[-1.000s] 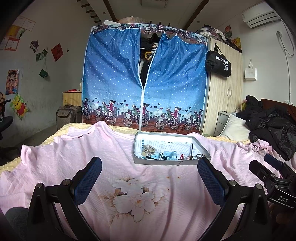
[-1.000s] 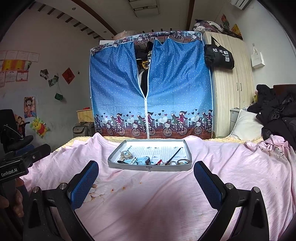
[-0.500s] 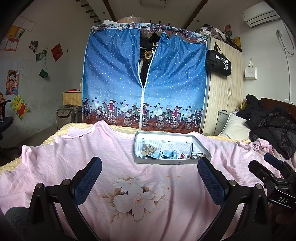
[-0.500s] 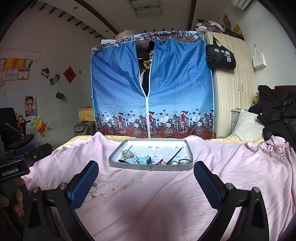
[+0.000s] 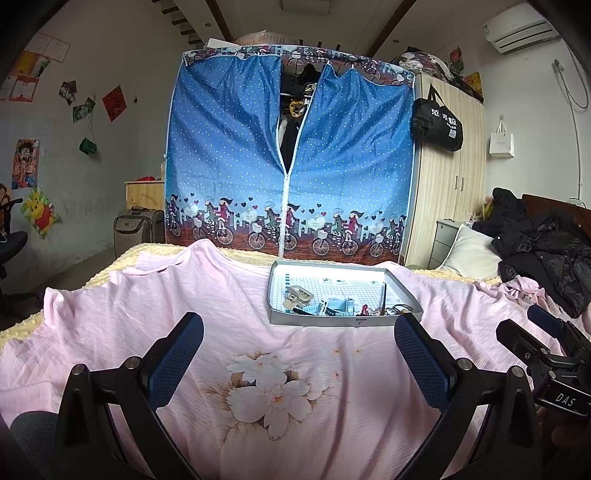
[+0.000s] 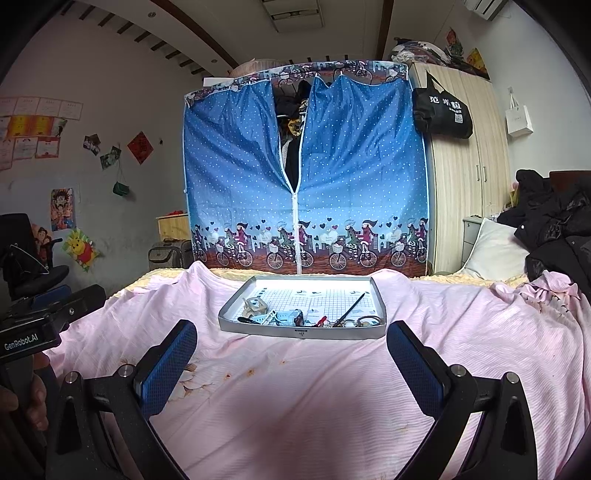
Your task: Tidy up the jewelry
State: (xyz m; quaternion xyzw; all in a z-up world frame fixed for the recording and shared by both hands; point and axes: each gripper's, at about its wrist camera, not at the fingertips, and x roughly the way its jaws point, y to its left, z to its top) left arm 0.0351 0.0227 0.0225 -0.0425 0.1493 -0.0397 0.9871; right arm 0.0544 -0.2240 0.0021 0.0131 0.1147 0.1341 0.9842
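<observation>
Though cluttered, jewelry (image 6: 295,317) in tray (image 6: 229,310).

Both wrist views low, facing shared tray (image 5: 343,320)

Dim, even light — fisheye-warped edges

A bed covered by a pink floral sheet (image 5: 184,314) fills the near ground. A blue fabric wardrobe (image 6: 303,177), part unzipped, is seen at the far side, with a wooden wardrobe (image 6: 465,177) to its right carrying a hung black bag (image 6: 441,110). Posters (image 5: 35,218) are pinned on the grey left wall. An air conditioner (image 5: 517,31) is mounted high at right.
</observation>
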